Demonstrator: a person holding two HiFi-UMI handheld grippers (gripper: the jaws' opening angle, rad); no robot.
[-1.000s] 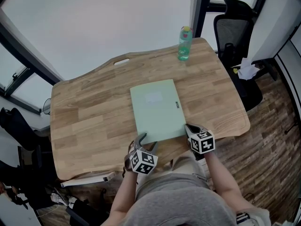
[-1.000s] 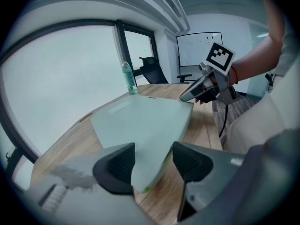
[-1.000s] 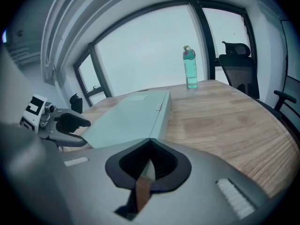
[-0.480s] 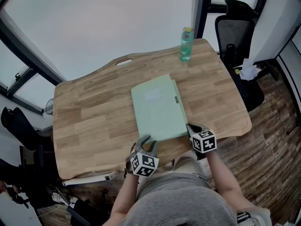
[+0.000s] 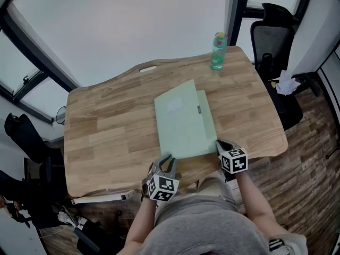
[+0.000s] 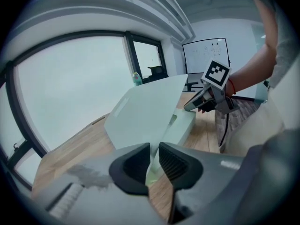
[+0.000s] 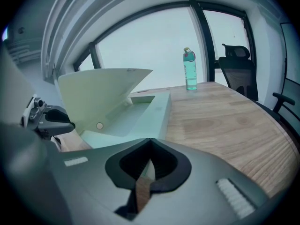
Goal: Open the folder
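A pale green folder (image 5: 183, 124) lies in the middle of the wooden table (image 5: 106, 126). Its front cover (image 6: 145, 111) is raised at the near left and tilts up, and the inside (image 7: 136, 116) shows beneath it. My left gripper (image 5: 167, 159) is at the near left corner; its jaws are closing, with the cover's edge pinched between the pads (image 6: 154, 156). My right gripper (image 5: 220, 144) is shut at the folder's near right corner, with a pale sliver of folder between its tips (image 7: 151, 142). The right gripper view shows the lifted cover (image 7: 101, 93) and the left gripper (image 7: 51, 118).
A green water bottle (image 5: 218, 51) stands at the table's far right edge. A black office chair (image 5: 276, 36) is beyond the table on the right. Bare wood lies left and right of the folder. The person's body is against the near edge.
The left jaws have closed on the cover's near left corner and risen slightly. The cover has lifted off the folder, which now shows a strip of its inside at the right.
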